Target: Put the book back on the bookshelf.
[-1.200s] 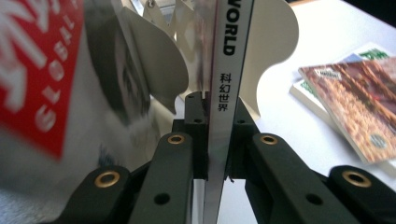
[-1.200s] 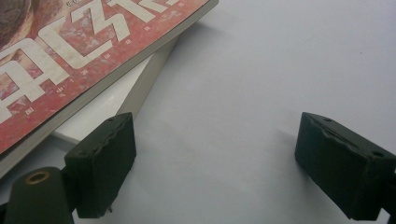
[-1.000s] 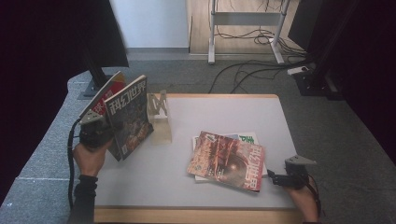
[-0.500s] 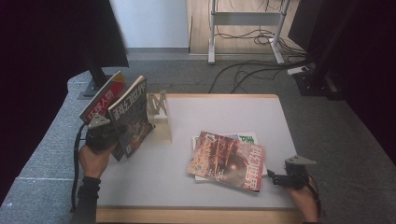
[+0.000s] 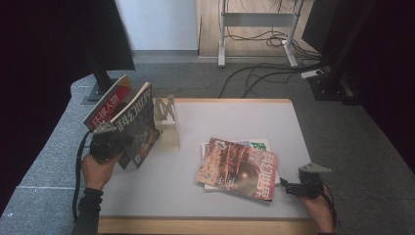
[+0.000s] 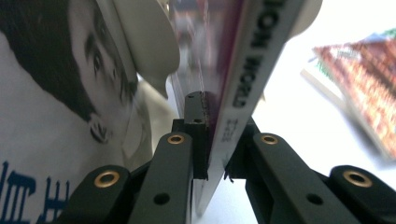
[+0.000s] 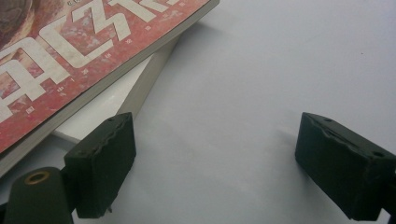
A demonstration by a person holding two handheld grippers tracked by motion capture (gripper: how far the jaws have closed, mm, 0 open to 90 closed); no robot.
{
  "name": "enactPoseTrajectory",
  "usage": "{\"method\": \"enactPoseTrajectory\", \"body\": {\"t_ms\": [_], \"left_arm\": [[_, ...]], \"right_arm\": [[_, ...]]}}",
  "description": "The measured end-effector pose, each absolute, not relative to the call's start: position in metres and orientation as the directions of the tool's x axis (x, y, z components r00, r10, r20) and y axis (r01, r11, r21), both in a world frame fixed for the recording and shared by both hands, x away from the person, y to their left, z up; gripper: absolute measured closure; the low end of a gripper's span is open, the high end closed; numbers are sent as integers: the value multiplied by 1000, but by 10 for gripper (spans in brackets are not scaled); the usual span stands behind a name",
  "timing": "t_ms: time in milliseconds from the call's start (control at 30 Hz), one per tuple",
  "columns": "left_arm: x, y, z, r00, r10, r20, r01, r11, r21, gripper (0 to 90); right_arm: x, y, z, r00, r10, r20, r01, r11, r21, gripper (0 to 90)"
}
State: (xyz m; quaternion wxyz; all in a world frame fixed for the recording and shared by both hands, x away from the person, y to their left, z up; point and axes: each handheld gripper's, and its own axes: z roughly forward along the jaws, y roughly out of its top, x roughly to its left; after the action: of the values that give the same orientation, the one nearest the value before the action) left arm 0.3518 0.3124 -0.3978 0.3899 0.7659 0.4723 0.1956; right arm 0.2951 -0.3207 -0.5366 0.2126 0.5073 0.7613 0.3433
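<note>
— One magazine (image 5: 138,128), clamped upright in the left gripper (image 5: 113,142), is seen tipped further toward the white rack (image 5: 167,117) than a second ago.

— And the right gripper (image 5: 288,186)?

— Jaws are held apart, empty, beside the stacked magazines (image 5: 238,162); a red-covered magazine (image 5: 107,105) is propped behind.

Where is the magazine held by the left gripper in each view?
High view: the held magazine stands tilted at the left, beside the white rack.
Left gripper view: its spine runs up the centre, clamped between the black fingers.
Right gripper view: not in it.
Shared landmark: the red magazine lying flat on the table, also at right in the left gripper view.
</note>
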Motion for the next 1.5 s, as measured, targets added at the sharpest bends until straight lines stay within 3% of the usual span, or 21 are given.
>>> {"method": "enactPoseTrajectory", "body": {"t_ms": [267, 600, 1000, 1100, 1200, 1267, 1400, 1500], "left_arm": [[363, 313, -404, 438, 892, -114, 554, -168, 816, 829], [370, 309, -408, 388, 919, -63, 549, -175, 817, 807], [334, 311, -403, 390, 921, -16, 511, -202, 836, 494], [319, 311, -402, 438, 899, -15, 487, -224, 844, 449], [306, 303, -404, 534, 845, -10, 467, -285, 837, 304], [304, 299, -405, 560, 828, -18, 459, -293, 839, 282], [303, 271, -411, 666, 746, -17, 420, -356, 835, 140], [307, 258, -414, 701, 713, -12, 406, -385, 829, 103]], "right_arm": [[295, -321, -537, -399, 916, 26, 626, 252, 738, 116], [295, -321, -537, -398, 917, 23, 625, 253, 739, 116], [295, -321, -537, -398, 917, 21, 623, 254, 740, 118], [294, -321, -537, -399, 917, 18, 621, 256, 741, 120], [294, -320, -536, -397, 918, 16, 619, 255, 743, 130], [293, -320, -536, -397, 918, 17, 619, 254, 743, 133], [288, -320, -534, -405, 914, 18, 615, 258, 746, 134], [285, -320, -530, -413, 910, 31, 606, 249, 755, 130]]}}
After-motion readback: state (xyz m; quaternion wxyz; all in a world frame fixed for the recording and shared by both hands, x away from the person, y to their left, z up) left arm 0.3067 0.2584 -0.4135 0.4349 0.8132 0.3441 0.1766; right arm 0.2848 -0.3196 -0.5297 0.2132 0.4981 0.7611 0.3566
